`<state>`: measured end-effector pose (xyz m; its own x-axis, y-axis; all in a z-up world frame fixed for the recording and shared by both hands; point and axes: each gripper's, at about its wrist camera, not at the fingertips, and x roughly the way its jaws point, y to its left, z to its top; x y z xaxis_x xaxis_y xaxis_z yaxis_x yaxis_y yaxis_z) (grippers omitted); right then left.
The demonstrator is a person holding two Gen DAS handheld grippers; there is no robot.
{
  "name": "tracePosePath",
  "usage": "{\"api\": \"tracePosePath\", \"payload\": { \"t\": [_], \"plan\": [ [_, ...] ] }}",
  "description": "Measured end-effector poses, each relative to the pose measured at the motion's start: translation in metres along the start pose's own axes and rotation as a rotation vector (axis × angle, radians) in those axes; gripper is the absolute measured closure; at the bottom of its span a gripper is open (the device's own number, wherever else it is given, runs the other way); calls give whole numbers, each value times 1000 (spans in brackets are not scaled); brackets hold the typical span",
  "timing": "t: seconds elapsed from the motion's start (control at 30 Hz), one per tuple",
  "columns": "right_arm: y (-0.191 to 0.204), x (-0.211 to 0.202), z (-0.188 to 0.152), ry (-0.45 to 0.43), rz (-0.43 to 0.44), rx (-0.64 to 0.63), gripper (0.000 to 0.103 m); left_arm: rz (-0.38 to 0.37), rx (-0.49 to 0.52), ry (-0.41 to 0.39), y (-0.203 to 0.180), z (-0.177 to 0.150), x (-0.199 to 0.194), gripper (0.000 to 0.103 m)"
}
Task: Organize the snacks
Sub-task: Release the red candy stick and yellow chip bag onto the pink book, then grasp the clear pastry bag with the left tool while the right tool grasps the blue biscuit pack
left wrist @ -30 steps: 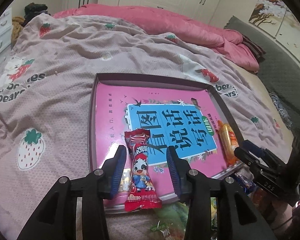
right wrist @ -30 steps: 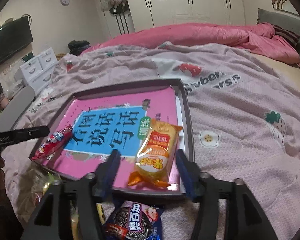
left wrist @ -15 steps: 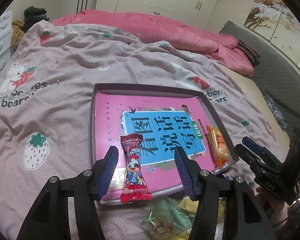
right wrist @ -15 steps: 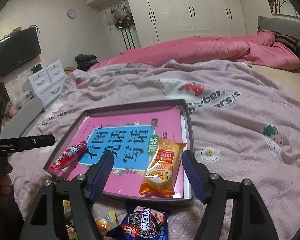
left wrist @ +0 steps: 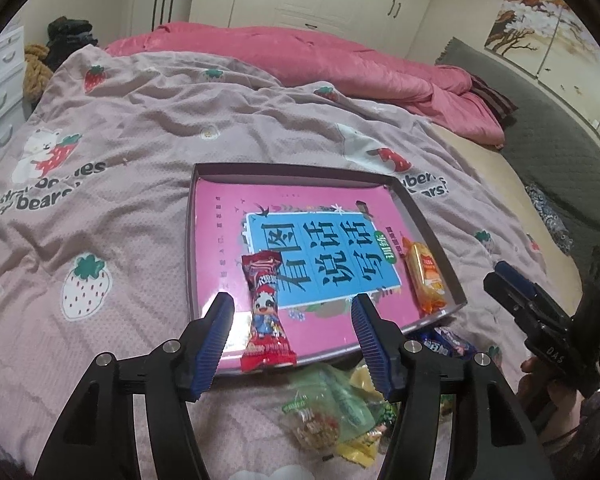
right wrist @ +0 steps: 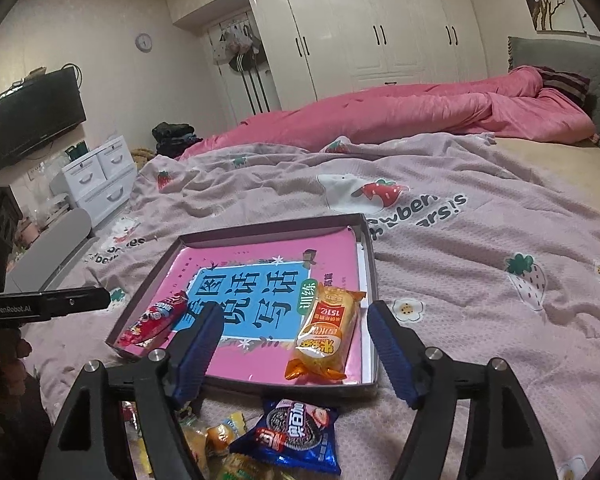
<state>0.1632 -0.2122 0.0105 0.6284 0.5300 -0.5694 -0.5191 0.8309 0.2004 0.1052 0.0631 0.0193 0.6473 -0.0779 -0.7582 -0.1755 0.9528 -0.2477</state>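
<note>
Release and retreat, judged as the step in hand. Left gripper [left wrist: 292, 304]: jaws wide, just opened further, red pack [left wrist: 266, 312] seen between them but untouched by either pad. Right gripper [right wrist: 295, 312]: jaws likewise wide and just opened further, orange pack [right wrist: 326, 332] between them, clear of both pads. Red pack flat in the tray [left wrist: 292, 170] at its near left, lower end resting over the near rim; orange pack flat at the near right, beside the right wall; both on the pink book [left wrist: 220, 216] lining the tray. Remaining snacks loose on the bedspread [left wrist: 140, 128] just in front of the tray: green pack [left wrist: 332, 400] and yellow ones below the left gripper, blue cookie pack [right wrist: 292, 436] below the right. For a clean finish: keep the jaws wide while pulling back, so as not to snag a crimped wrapper end and drag a pack out; lift clear of the near rim before swinging toward the pile. Probably worth nudging the red pack fully inside, given the overhang. For the next pick, approach a single pack from above, pads across its narrow width, away from neighbouring wrappers. Main risk, as judged: slippery film, soft bedding, a tray easily tipped by any press on its rim.
</note>
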Motion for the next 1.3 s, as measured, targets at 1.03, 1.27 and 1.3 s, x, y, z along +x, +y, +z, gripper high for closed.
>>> {"api": "tracePosePath", "payload": {
  "t": [1.03,1.27,1.3],
  "plan": [
    [12,-30,-27,62,-45,30,25,7,-39,118,-3,-55,-8,35],
    [10,-23,-34,106,-48,46,25,16,-52,142,-3,-65,0,35],
    [11,-21,-36,115,-49,42,25,17,-53,145,-3,-66,1,35]
  ]
}}
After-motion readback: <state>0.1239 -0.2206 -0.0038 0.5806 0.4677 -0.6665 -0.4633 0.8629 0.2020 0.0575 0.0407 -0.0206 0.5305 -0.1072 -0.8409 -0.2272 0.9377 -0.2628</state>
